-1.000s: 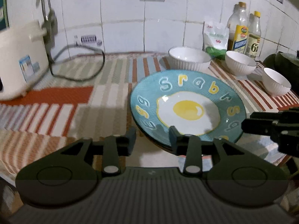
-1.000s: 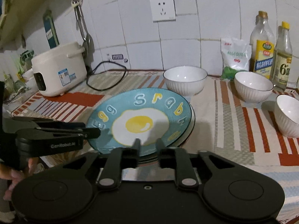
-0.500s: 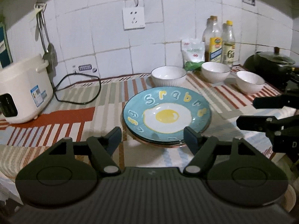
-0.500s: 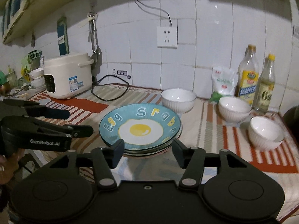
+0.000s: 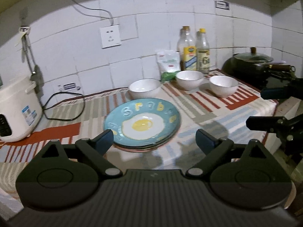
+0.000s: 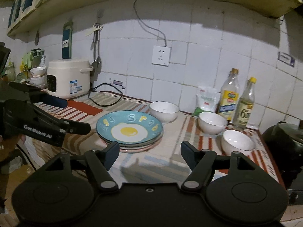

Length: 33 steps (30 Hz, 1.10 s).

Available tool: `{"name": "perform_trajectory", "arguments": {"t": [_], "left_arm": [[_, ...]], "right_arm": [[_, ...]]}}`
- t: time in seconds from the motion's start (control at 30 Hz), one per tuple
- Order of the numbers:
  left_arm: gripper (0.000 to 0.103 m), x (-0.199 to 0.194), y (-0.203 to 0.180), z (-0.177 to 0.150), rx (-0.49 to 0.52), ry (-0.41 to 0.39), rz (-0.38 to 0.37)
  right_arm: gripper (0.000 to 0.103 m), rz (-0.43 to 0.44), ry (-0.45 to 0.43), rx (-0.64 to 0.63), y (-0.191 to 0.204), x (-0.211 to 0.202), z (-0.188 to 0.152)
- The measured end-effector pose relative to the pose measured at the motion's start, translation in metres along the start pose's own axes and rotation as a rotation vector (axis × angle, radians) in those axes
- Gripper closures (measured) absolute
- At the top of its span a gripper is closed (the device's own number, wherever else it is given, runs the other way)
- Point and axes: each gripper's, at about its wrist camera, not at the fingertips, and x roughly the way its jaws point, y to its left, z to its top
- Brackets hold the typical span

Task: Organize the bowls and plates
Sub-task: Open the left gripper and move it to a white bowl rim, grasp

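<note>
a: we see the plates (image 5: 142,124) stacked on the striped cloth (image 5: 198,111), blue egg plate on top, three white bowls (image 6: 164,111) apart behind it.

b: our left gripper (image 5: 154,137) and right gripper (image 6: 149,151) have just been opening; both jaws stand wide, holding nothing, short of the stack.

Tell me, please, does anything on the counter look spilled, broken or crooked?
Nothing stands out. The plate stack lies flat and nearly even, and the three white bowls stand upright and empty, not yet stacked.
</note>
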Motion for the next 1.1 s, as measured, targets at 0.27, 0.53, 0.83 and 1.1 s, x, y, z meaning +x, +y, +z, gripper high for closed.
{"name": "perform_trajectory", "arguments": {"t": [0.27,0.53,0.83,1.1], "left_arm": [[0.004,0.010,-0.040,0.018,0.028,-0.052,-0.046],[0.004,0.040,-0.066,0.043,-0.026,-0.004,-0.202],[0.004,0.078,-0.101,0.060,-0.050,-0.074,-0.253],[0.004,0.150,-0.120,0.072,-0.159,-0.065,-0.306]], "right_arm": [[0.013,-0.063,-0.056,0.001,-0.033,-0.015,-0.018],[0.013,-0.103,-0.098,-0.018,-0.077,-0.027,-0.022],[0.012,-0.105,-0.111,0.061,-0.131,-0.001,-0.037],[0.006,-0.117,-0.091,0.121,-0.176,0.064,-0.062]]}}
